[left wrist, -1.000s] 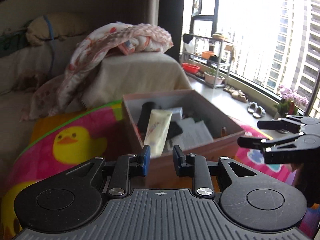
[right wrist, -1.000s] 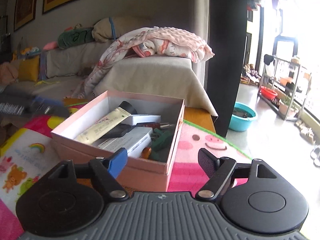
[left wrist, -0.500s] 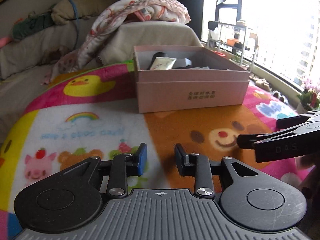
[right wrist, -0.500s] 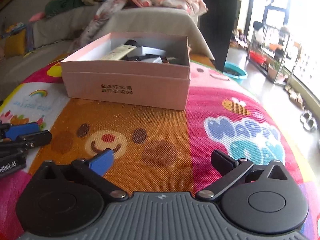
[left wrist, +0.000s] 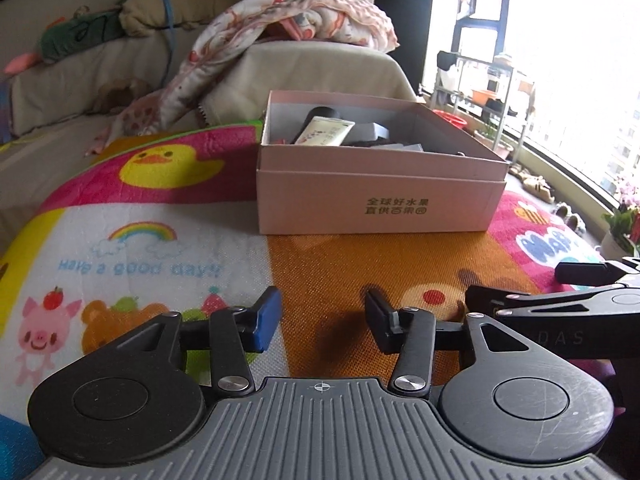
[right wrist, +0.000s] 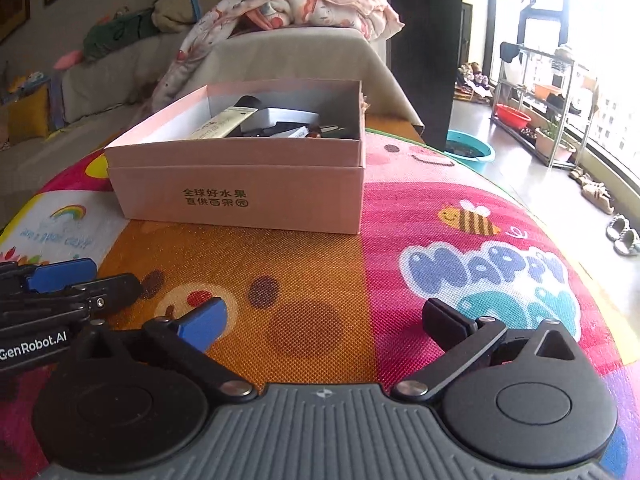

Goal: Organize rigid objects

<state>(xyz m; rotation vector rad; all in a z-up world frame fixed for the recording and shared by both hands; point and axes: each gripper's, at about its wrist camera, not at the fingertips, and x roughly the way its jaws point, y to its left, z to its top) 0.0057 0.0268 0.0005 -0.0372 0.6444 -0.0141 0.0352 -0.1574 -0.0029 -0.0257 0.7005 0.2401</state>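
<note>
A pink cardboard box point(left wrist: 376, 204) point(right wrist: 240, 192) stands open on a colourful cartoon mat point(left wrist: 168, 240) point(right wrist: 460, 248). Inside it lie a cream tube point(left wrist: 326, 133) point(right wrist: 222, 123) with a black cap, a white box and several dark items. My left gripper point(left wrist: 322, 314) hovers low over the mat in front of the box, its jaws opening with nothing between them. My right gripper point(right wrist: 326, 318) hangs beside it to the right, open wide and empty. Each gripper shows at the edge of the other's view.
A sofa point(left wrist: 80, 80) with cushions and a crumpled floral blanket point(left wrist: 288, 20) rises behind the box. To the right are the floor, a teal basin point(right wrist: 468, 152), a metal rack point(right wrist: 536, 104) and large windows. The mat falls away at its right edge.
Both grippers dropped from above the box to low over the mat in front of it. The left jaws have spread apart; the right jaws widened early and have held since.
</note>
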